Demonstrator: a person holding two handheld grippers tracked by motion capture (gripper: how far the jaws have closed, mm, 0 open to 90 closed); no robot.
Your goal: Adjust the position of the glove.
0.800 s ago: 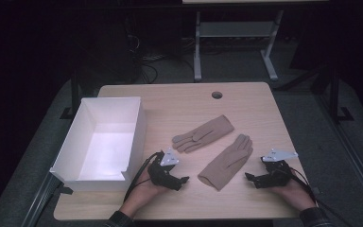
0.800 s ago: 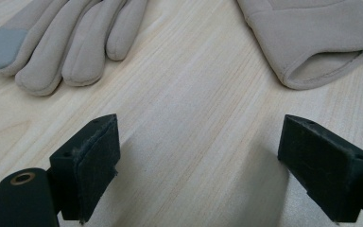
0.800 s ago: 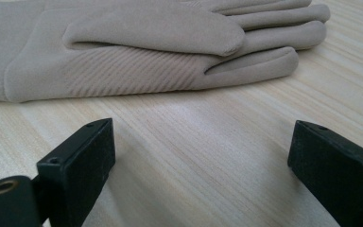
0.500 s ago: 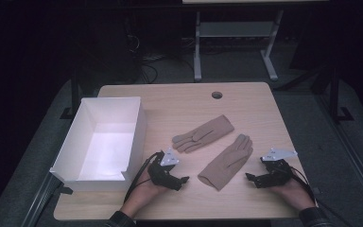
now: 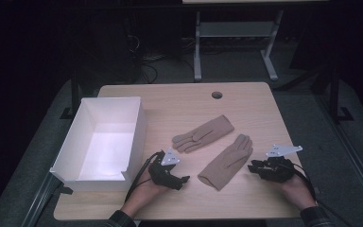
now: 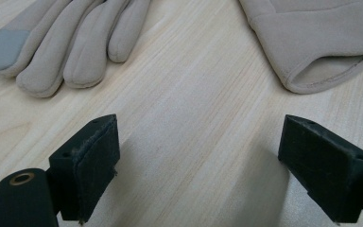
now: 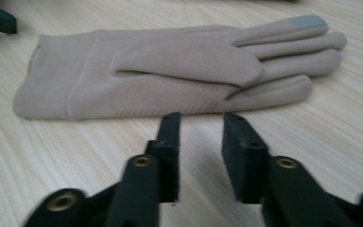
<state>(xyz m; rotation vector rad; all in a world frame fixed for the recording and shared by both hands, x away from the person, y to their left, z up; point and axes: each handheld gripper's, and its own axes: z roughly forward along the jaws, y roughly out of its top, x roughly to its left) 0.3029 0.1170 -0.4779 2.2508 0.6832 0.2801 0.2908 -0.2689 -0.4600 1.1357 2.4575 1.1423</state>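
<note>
Two tan gloves lie flat on the wooden table (image 5: 170, 101). The far glove (image 5: 203, 134) points its fingers left; the near glove (image 5: 227, 161) lies slanted, cuff toward me. My left gripper (image 5: 182, 181) rests on the table left of the near glove's cuff, jaws wide open and holding nothing. In the left gripper view, my left gripper (image 6: 201, 142) faces bare wood, with the far glove's fingers (image 6: 75, 42) ahead left and the near glove's cuff (image 6: 312, 42) ahead right. My right gripper (image 5: 253, 166) sits just right of the near glove. In the right gripper view, my right gripper (image 7: 199, 125) is open by a narrow gap, the near glove (image 7: 170, 71) just beyond.
An empty white box (image 5: 134, 137) stands at the table's left side, close to my left hand. A round cable hole (image 5: 217, 95) sits near the far edge. Beyond the table, a metal stand (image 5: 231, 33) rises from the dark floor.
</note>
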